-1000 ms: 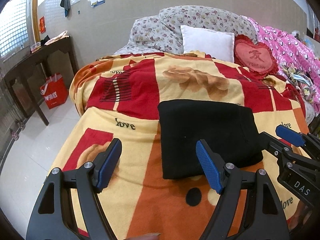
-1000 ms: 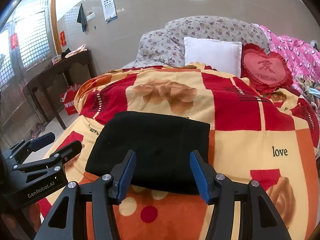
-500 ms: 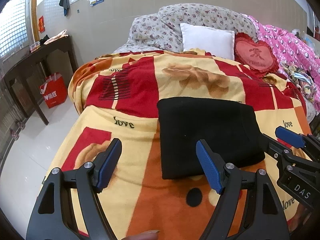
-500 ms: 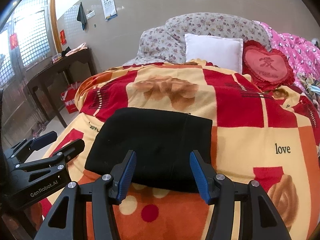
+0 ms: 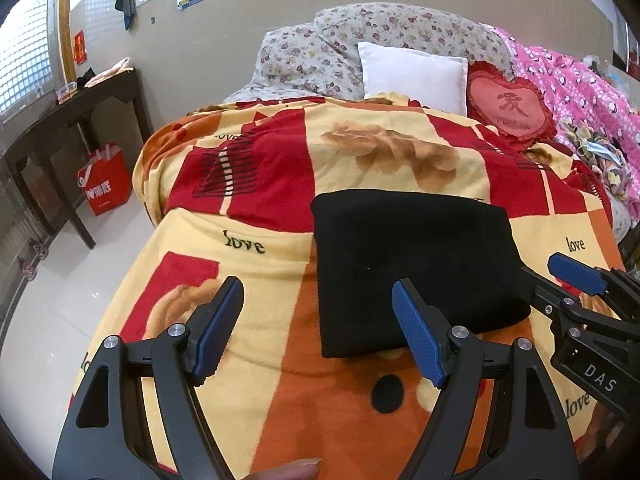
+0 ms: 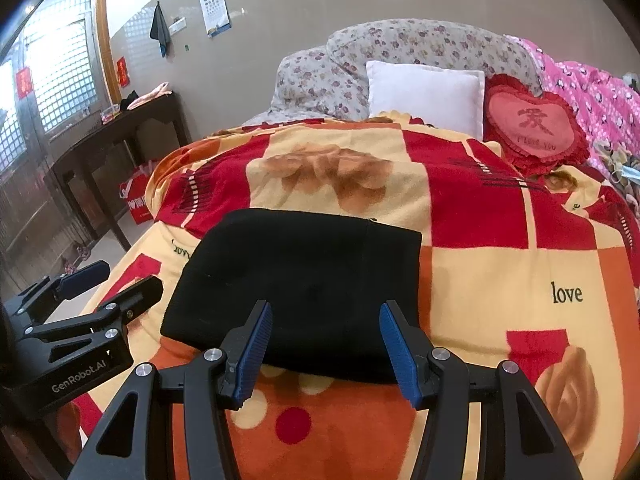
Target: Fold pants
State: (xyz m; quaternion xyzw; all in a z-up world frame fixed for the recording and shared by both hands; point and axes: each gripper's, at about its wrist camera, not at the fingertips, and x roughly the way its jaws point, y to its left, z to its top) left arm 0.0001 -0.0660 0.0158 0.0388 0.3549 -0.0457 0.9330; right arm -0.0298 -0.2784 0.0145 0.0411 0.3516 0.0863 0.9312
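The black pants (image 5: 412,264) lie folded into a flat rectangle on the patterned blanket (image 5: 256,248), also seen as the pants (image 6: 304,276) in the right wrist view. My left gripper (image 5: 318,328) hovers open just short of the pants' near left corner, with nothing between its blue pads. My right gripper (image 6: 326,344) is open above the pants' near edge and holds nothing. Each gripper shows in the other's view: the right gripper (image 5: 560,280) at the right edge, the left gripper (image 6: 108,284) at the left edge.
A white pillow (image 5: 414,76), a red heart cushion (image 5: 510,106) and a pink quilt (image 5: 580,96) sit at the bed's far end. A dark wooden table (image 5: 76,116) and a red bag (image 5: 106,190) stand on the floor to the left.
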